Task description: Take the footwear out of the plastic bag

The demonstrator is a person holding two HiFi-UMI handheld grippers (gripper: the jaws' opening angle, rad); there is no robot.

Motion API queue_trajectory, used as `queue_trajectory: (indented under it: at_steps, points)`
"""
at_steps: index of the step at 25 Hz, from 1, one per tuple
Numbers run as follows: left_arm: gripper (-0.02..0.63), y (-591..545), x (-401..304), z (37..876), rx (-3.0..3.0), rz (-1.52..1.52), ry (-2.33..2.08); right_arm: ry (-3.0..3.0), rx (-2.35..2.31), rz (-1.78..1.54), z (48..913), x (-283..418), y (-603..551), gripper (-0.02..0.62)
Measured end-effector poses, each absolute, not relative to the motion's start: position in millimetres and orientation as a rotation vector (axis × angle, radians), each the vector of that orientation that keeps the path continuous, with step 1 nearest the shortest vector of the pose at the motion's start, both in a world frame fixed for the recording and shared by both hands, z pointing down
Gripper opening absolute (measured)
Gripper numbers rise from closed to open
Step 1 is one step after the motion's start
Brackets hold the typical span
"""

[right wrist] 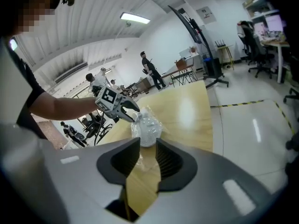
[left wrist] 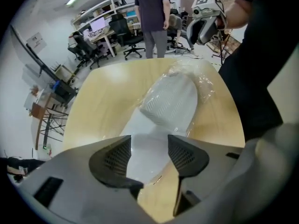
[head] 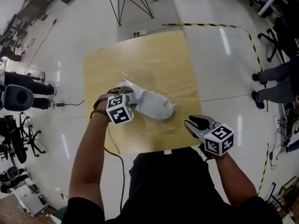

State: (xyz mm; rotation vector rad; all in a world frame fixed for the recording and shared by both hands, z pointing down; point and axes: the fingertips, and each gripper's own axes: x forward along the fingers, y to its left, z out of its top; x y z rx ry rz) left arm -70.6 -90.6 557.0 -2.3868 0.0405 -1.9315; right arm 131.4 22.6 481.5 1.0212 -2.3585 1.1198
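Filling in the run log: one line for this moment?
left gripper: open, at shoe | right gripper: open, empty | shoe: inside plastic bag, on table

A pale wooden table (head: 154, 55) stands on a glossy white floor (head: 219, 69); yellow-black tape (head: 205, 24) runs behind it, beside what may be a power strip (head: 139, 32).

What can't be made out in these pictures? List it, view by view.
- Head view: left end of the shoe, hidden behind the left gripper.
- Left gripper view: mouth of the plastic bag, its clear film lost against the shoe.
- Right gripper view: shoe details, too small and partly behind the right gripper.
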Motion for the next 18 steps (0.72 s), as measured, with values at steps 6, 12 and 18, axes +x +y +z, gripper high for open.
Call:
queue_trajectory:
  at_steps: [6, 12, 18]
  points:
    - [0.229, -86, -71, 569, -2.482, -1.868, 0.019, -2.332, 1.082, 1.237, 497, 108, 21, 0.137]
    - [0.202, -68, -76, 570, -2.750, -1.813, 0.376, -2.306, 1.101, 1.275, 509, 108, 15, 0.137]
    - [0.184, -25, -99, 565, -2.932, -1.850, 0.654, -2.275, 1.098, 1.281, 516, 101, 8, 0.134]
